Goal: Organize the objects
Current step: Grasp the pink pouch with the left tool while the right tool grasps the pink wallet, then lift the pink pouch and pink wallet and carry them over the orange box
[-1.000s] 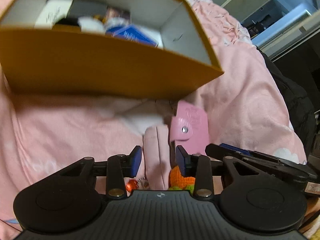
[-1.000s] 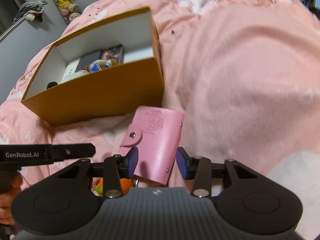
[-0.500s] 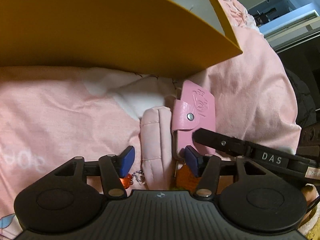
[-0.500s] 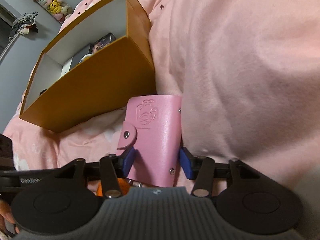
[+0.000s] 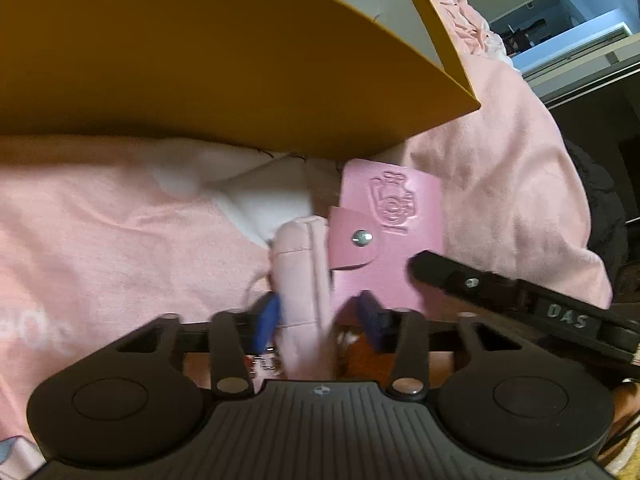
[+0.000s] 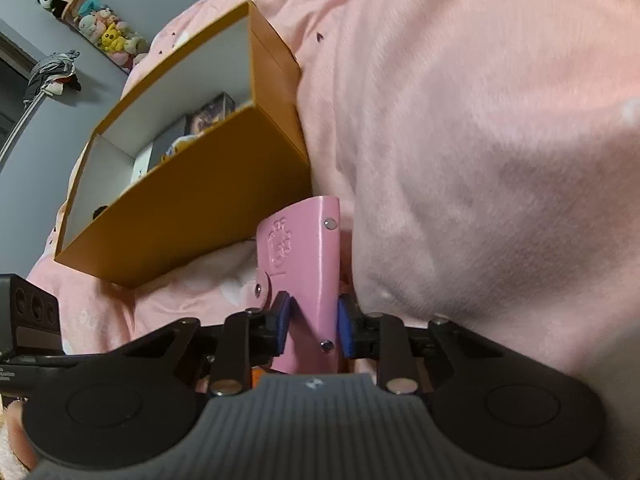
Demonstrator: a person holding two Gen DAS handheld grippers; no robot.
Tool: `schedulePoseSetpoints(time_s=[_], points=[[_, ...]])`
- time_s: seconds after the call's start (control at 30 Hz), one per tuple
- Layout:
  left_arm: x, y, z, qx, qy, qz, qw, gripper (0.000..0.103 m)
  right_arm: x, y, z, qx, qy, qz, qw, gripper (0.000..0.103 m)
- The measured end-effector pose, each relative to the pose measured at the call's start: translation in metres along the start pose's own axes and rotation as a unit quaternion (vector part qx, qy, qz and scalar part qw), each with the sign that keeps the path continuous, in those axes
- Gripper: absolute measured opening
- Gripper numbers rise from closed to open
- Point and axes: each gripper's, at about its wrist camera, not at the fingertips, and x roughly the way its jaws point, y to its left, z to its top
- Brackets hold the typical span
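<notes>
Embossed pink leather wallet [image 6: 306, 280], snap-fastened.

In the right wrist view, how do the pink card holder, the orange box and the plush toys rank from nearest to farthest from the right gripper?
1. Pink card holder: between the right gripper's pads.
2. Orange box: behind it, left.
3. Plush toys: far top left, by the wall.
</notes>
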Motion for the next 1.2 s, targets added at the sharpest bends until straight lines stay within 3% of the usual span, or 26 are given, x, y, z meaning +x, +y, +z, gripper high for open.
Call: schedulePoseSetpoints(time_s=[0.03,0.27,0.4,0.53,0.73,0.97,1.2], points=[[-0.002,0.0,-0.001,0.005,-0.002,0.008,1.0,0.032,-0.004,0.002,-0.001,-0.004,-0.008,-0.001,1.0,0.023],[-0.02,-0.012,-0.004,0.028,-0.031,0.018,0.999,0.028,-0.024,0.007,0.004,-0.037,-0.043,-0.024,0.998,0.02],[-0.042,-0.021,-0.005,0.047,-0.053,0.055,0.996,0.028,-0.033,0.016,0.005,-0.052,-0.054,-0.011,0.997,0.02],[-0.076,-0.03,-0.009,0.08,-0.093,0.115,0.9857,0.028,-0.037,0.032,0.004,-0.087,-0.064,-0.013,0.994,0.018],[-0.096,-0.039,-0.007,0.121,-0.123,0.215,0.9614,0.028,-0.031,0.039,0.003,-0.07,-0.042,0.026,0.996,0.017],[-0.107,-0.023,-0.005,0.125,-0.124,0.293,0.9399,0.029,-0.017,0.056,0.002,-0.063,-0.027,0.089,0.994,0.017],[-0.093,-0.022,-0.012,0.135,-0.103,0.285,0.9433,0.032,0.022,0.049,-0.006,-0.049,0.041,0.058,0.996,0.017]])
